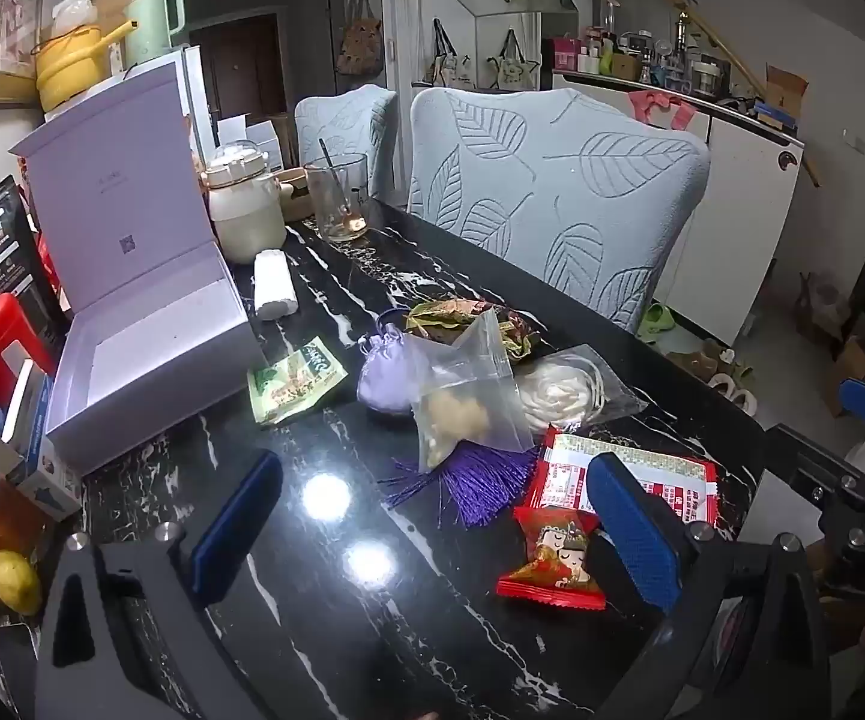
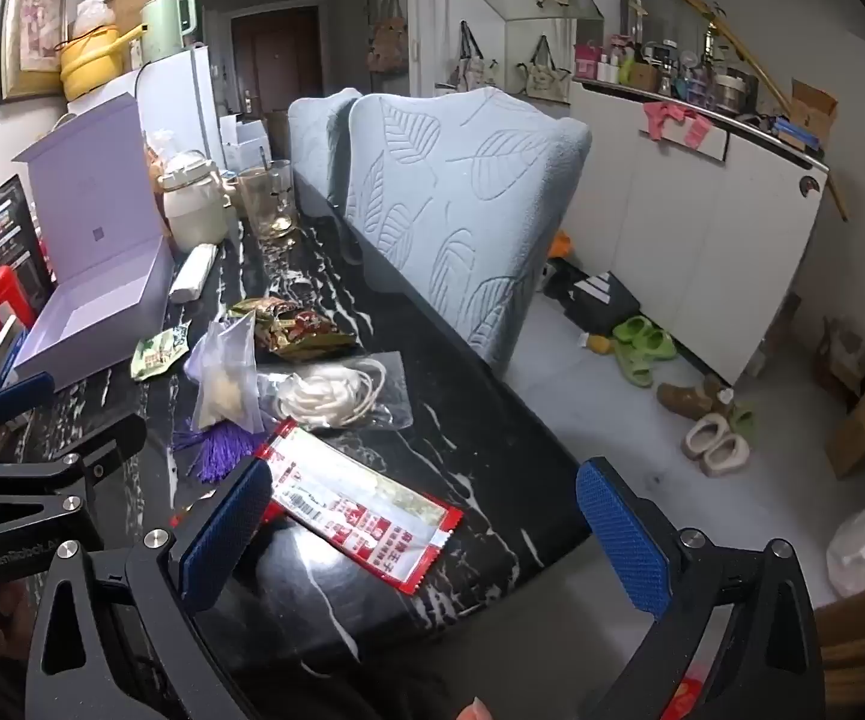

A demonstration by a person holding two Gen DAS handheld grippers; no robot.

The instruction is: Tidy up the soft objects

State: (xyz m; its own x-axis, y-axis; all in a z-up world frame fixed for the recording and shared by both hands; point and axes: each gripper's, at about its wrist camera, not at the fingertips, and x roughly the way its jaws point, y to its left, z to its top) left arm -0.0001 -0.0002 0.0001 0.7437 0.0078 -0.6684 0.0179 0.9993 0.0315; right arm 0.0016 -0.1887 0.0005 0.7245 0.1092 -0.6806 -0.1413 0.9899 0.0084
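Soft packets lie on a black marble table (image 1: 324,612): a green sachet (image 1: 294,381), a lilac drawstring pouch (image 1: 387,381) with a purple tassel (image 1: 474,480), a clear zip bag (image 1: 471,399), a bagged white cord (image 1: 558,393), a brown-green wrapper (image 1: 468,315), a large red-and-white packet (image 1: 642,480) and a small red candy packet (image 1: 552,558). An open lilac box (image 1: 144,354) stands at left. My left gripper (image 1: 432,534) hovers open near the table's front, its right finger beside the candy packet. My right gripper (image 2: 426,531) is open over the red-and-white packet (image 2: 360,510); nothing is held.
A white roll (image 1: 273,285), a cream jar (image 1: 246,210) and a glass (image 1: 339,198) stand behind the box. Bottles and boxes crowd the left edge (image 1: 0,420). Two leaf-patterned chairs (image 1: 552,198) line the table's far side. Shoes (image 2: 642,348) litter the floor.
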